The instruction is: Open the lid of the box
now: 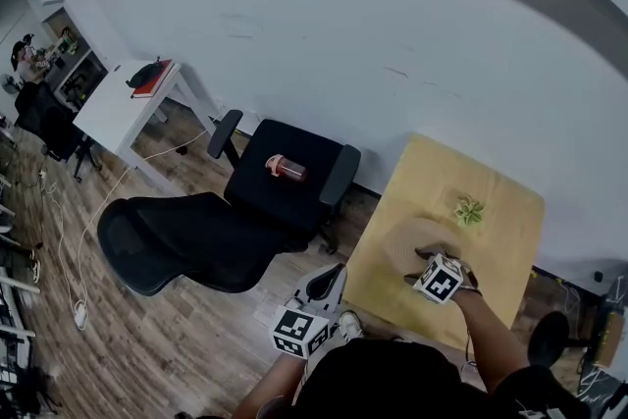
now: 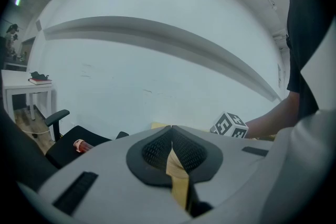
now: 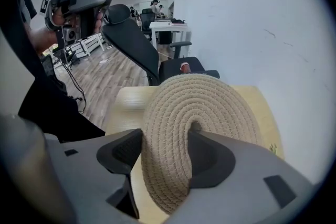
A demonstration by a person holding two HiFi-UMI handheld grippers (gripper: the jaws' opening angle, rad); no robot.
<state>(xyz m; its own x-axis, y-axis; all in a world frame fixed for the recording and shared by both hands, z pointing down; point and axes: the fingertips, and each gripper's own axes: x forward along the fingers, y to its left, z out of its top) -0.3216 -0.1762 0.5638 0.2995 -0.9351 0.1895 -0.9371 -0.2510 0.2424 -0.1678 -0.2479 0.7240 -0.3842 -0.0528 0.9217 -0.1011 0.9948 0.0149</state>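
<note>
A round woven rope lid point(image 3: 205, 102) stands tilted on the light wooden table point(image 3: 123, 99). My right gripper point(image 3: 165, 139) is shut on it, one pad against its rim and the other near its centre. From the head view the lid point(image 1: 410, 245) shows as a tan disc just beyond my right gripper point(image 1: 432, 262). The box under the lid is hidden. My left gripper point(image 1: 332, 272) hangs shut off the table's near left corner, holding nothing. In its own view the left gripper point(image 2: 170, 136) has its pads together, with only a thin tan slit between them.
A small green sprig point(image 1: 469, 210) lies on the table point(image 1: 491, 201) beyond the lid. Left of the table stand a black office chair point(image 1: 294, 191) with a bottle point(image 1: 287, 168) on its seat and a reclined black chair point(image 1: 186, 240). A white desk point(image 1: 123, 103) stands farther left.
</note>
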